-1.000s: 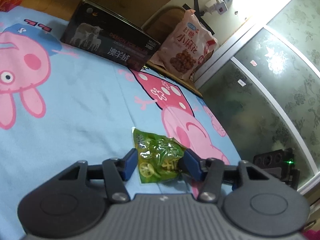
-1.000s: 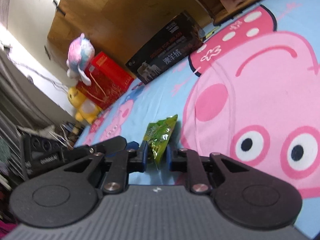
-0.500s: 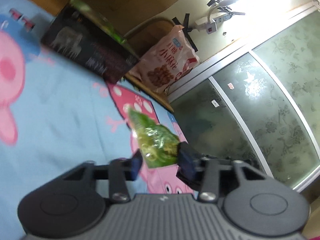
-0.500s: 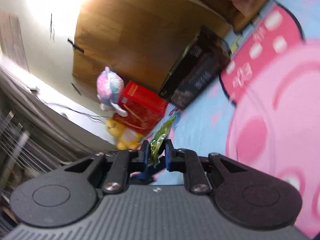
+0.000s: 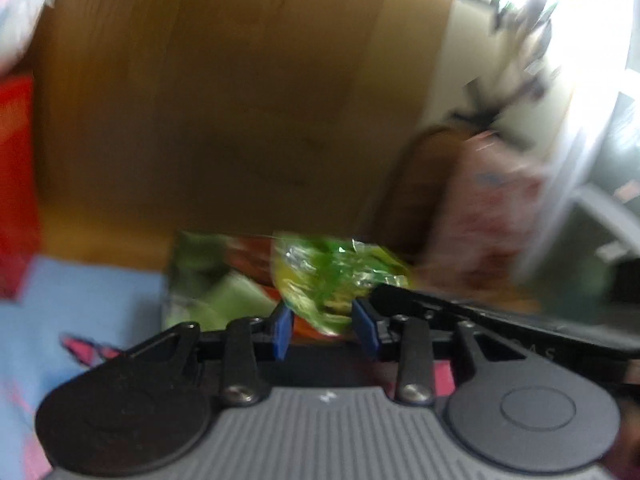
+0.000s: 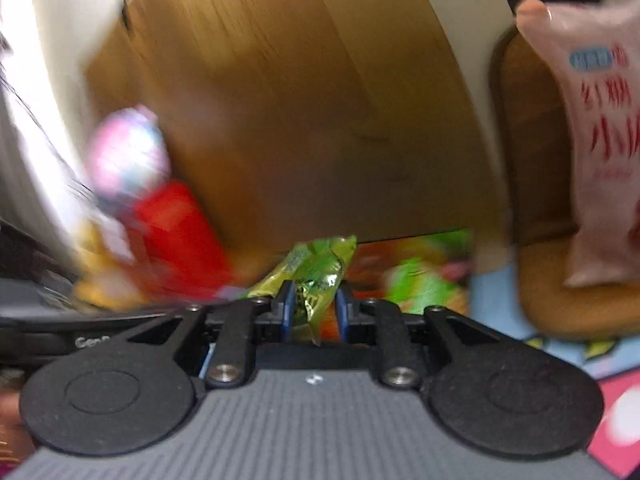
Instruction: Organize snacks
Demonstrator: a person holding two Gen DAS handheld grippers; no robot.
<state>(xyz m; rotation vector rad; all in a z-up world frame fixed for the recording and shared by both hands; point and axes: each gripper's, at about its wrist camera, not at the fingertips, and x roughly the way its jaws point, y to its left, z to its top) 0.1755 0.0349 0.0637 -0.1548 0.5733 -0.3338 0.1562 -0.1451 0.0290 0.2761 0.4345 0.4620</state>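
My left gripper (image 5: 324, 330) is shut on a crinkled green snack packet (image 5: 332, 276), held in the air. My right gripper (image 6: 314, 312) is shut on a green snack packet (image 6: 316, 274) too, also lifted; I cannot tell if it is the same packet. Both views are blurred. Just beyond each packet lies a box with a green and red printed top (image 5: 216, 280), which also shows in the right wrist view (image 6: 416, 268). The right gripper's black body (image 5: 500, 320) crosses the left wrist view at the right.
A wooden headboard (image 6: 312, 120) fills the background. A large pink snack bag (image 6: 600, 128) stands on a wooden chair (image 6: 568, 296) at the right. A red box (image 6: 180, 232) and plush toys (image 6: 128, 152) are at the left. The blue cartoon sheet (image 5: 80, 300) lies below.
Both grippers have lifted off the bed with the green packet and swung towards the headboard. The printed box top has come into view close ahead.
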